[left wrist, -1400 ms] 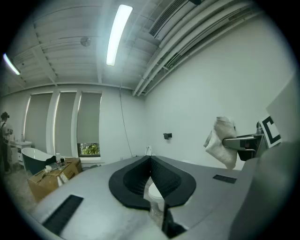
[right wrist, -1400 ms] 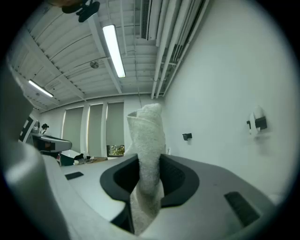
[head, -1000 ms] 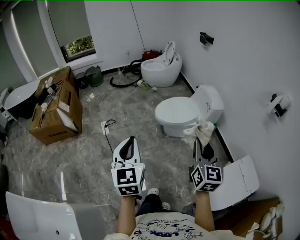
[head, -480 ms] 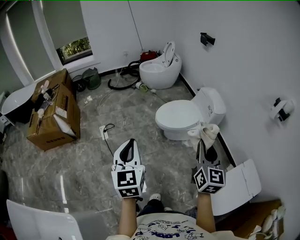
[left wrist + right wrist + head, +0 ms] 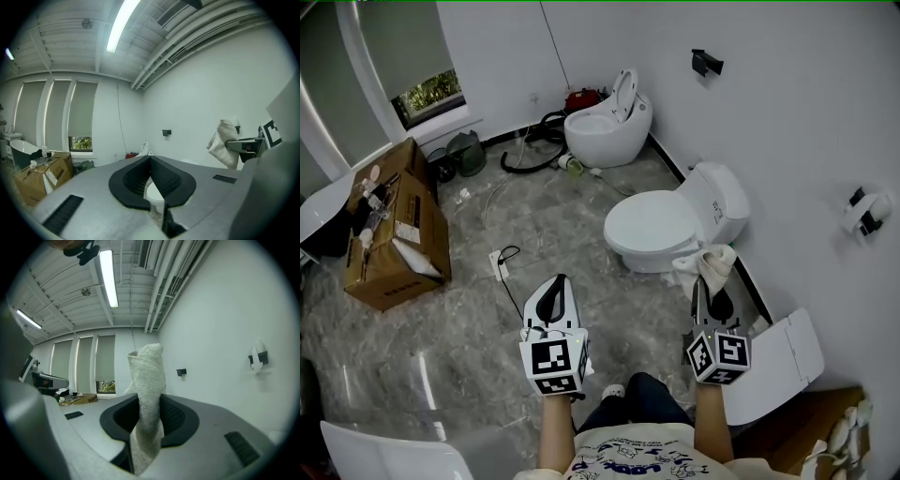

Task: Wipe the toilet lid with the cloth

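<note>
R gripper [image 5: 149, 404]: jaws clamped on the cloth [image 5: 148, 376], pale terry, bunched. It stands up past the jaw tips and a tail hangs down btwn the pads. L gripper [image 5: 151, 161]: jaws together at the tips, nothing btwn them. Both are held out in front of the person, side by side and well apart, L at approx 11 o'clock and R at 1 o'clock from the body, both pointing toward 12. Toilet lid [image 5: 652, 221] is down, white, and lies ahead at 12–1 o'clock, beyond the R gripper's tips. In the head view the cloth sits at the bowl's near right corner, approx 5 o'clock of the lid and not on it; contact w/ the bowl can't be told. Tank [image 5: 719, 201] is against the wall at 3 o'clock of the lid. Second toilet [image 5: 607, 132], seat raised, is farther off at 12 o'clock, w/ a black hose [image 5: 528, 159] on the floor beside it. Cardboard box [image 5: 392, 234] at 10 o'clock, top open, odd items on it. Window [image 5: 427, 94] at 11 o'clock in the far wall. White panel [image 5: 778, 361] lies on the floor at 3 o'clock, just beside the R gripper's marker cube.
</note>
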The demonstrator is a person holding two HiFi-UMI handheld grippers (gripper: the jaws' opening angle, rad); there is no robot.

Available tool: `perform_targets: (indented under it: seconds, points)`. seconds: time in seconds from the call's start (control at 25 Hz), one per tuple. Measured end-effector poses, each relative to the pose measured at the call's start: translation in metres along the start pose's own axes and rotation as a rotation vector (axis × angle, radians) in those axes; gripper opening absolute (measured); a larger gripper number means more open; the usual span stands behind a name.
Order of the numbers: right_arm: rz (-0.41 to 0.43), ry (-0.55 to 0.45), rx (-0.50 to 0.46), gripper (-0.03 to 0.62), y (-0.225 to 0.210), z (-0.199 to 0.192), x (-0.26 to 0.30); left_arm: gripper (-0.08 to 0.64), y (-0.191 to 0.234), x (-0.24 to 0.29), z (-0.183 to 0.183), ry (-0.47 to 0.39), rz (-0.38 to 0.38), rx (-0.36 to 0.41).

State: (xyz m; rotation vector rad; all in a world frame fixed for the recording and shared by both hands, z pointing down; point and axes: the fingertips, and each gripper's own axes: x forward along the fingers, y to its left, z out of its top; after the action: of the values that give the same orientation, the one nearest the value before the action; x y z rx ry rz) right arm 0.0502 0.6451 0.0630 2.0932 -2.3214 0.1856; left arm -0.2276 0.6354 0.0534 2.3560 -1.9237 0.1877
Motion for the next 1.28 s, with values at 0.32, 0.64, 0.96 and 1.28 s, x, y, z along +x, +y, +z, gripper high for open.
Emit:
perform_targets:
  seconds: [0.32,0.64,0.96,1.28]
  points:
    - [-0.033,0.032,-0.001,0.098,-0.021,-0.011,0.048,0.003,0.006,0.056,-0.010,0.033,-0.002,-0.013]
    - [-0.036,0.037,0.010,0.098,-0.056,-0.009,0.132,0.003,-0.002,0.146,-0.008,0.045,-0.011,-0.005]
    - [-0.017,0.025,0.018,0.098,-0.107,0.012,0.248,0.003,-0.021,0.264,0.019,0.036,-0.007,0.005]
    - [0.000,0.020,0.028,0.098,-0.153,0.029,0.348,0.003,-0.036,0.369,0.045,0.028,0.011,0.015]
